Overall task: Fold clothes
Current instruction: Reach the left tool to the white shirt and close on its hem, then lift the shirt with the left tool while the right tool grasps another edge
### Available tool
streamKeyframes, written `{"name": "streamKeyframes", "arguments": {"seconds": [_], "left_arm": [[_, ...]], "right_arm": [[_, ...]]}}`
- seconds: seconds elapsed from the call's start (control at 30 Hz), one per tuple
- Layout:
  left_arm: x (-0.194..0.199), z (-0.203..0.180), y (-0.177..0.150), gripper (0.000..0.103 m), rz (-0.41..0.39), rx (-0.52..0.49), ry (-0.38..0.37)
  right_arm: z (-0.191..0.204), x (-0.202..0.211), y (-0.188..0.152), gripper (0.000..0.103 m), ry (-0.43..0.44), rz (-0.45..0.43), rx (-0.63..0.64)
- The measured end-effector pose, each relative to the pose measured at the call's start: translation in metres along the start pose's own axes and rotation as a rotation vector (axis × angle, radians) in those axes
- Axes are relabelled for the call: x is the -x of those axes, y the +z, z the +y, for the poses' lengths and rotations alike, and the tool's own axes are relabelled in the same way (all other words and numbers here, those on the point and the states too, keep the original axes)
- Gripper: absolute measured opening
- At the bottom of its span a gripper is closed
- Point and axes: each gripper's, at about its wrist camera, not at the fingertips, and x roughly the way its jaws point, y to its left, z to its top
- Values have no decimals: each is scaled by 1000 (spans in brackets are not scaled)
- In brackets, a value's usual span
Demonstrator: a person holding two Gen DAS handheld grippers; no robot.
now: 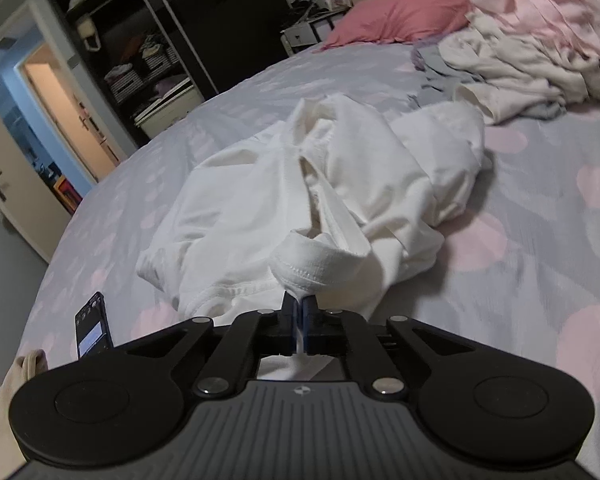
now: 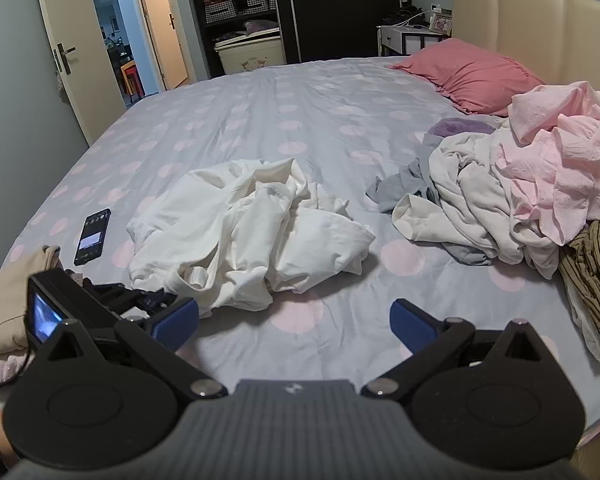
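A crumpled white garment point(image 1: 308, 184) lies in a heap on the dotted bed sheet point(image 1: 520, 288). My left gripper point(image 1: 299, 304) is shut on a hemmed edge of that garment, with cloth pinched between its fingers. From the right wrist view the same white garment point(image 2: 252, 232) sits mid-bed, and the left gripper point(image 2: 148, 300) shows at its near left edge. My right gripper point(image 2: 294, 320) stands open above bare sheet point(image 2: 300, 120), just short of the garment, with nothing between its blue pads point(image 2: 414, 322).
A pile of pink, cream and grey clothes point(image 2: 520, 184) covers the right of the bed, with a striped garment point(image 2: 592, 276) beside it. A phone point(image 2: 92, 236) and a beige garment point(image 2: 8, 304) lie at the left. A pink pillow point(image 2: 468, 74) rests by the headboard.
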Motion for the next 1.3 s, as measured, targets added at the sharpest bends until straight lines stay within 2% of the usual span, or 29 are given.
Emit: {"name": "streamKeyframes", "arguments": {"seconds": [0.3,0.4,0.77,1.03,1.3], "left_arm": [[20,16,6,0,-15,70,-36],[31,28,9,0,-32,122,-82],[91,56,10,0,-129,207,-184],[131,78,3,0,-157,259,-239],[187,105,-9,0,-174,236,-265]], "right_arm": [[0,-3,-3,103,-22,-7,16],[0,-4,-4,103,-35,-12,22],[4,-7,-5,103,-56,-32,52],[10,-11,-5,103,-60,-37,77],[15,-12,-5,103,-37,-46,114]]}}
